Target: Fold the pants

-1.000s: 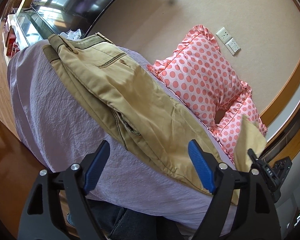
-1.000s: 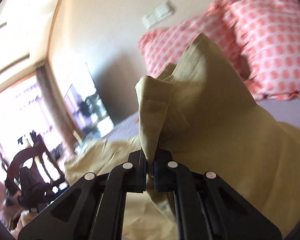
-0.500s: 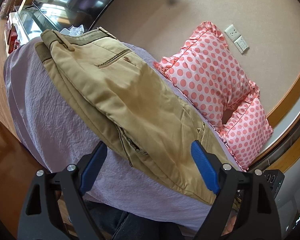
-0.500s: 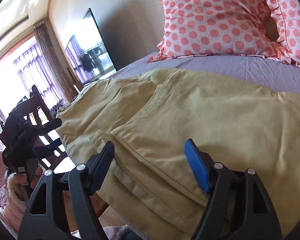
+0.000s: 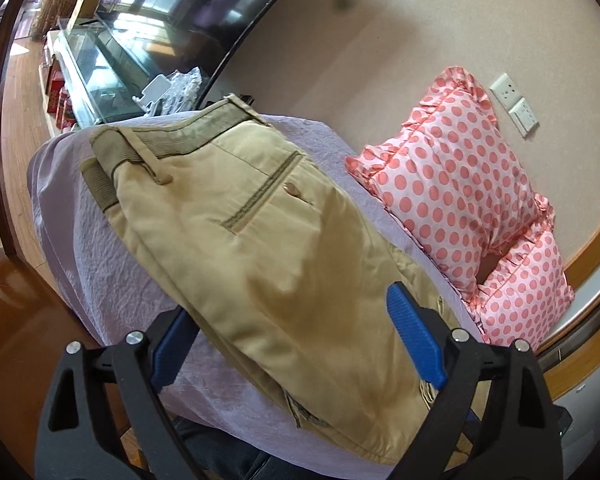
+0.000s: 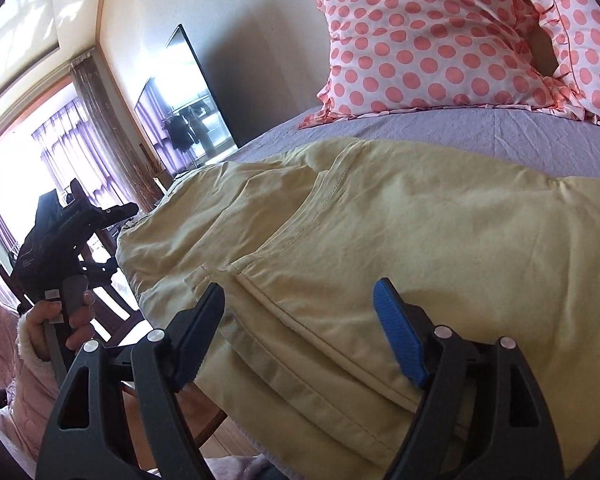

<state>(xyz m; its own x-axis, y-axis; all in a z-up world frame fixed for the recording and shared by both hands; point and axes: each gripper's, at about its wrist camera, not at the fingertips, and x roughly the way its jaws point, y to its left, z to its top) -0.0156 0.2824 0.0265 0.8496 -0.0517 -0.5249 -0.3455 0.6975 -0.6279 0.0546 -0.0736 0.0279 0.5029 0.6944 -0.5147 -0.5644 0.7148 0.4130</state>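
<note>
Tan khaki pants [image 5: 260,248] lie folded lengthwise on the lilac bed sheet [image 5: 96,248], waistband at the far end, back pocket up. My left gripper [image 5: 296,340] is open and empty, its jaws straddling the pants near the front bed edge. In the right wrist view the pants [image 6: 380,232] lie flat with a leg hem near the front edge. My right gripper [image 6: 300,328] is open and empty just above that hem. The left gripper body [image 6: 64,240] and the hand holding it show at the left there.
Two pink polka-dot pillows [image 5: 460,184] lean against the wall at the head of the bed, also in the right wrist view [image 6: 440,40]. A dark TV [image 6: 188,92] and a glass cabinet [image 5: 100,72] stand beyond the bed. Wooden floor [image 5: 4,288] lies beside the bed.
My right gripper let go of the raised pant leg, which now lies flat on the bed, and its jaws opened. My left gripper moved closer over the pants.
</note>
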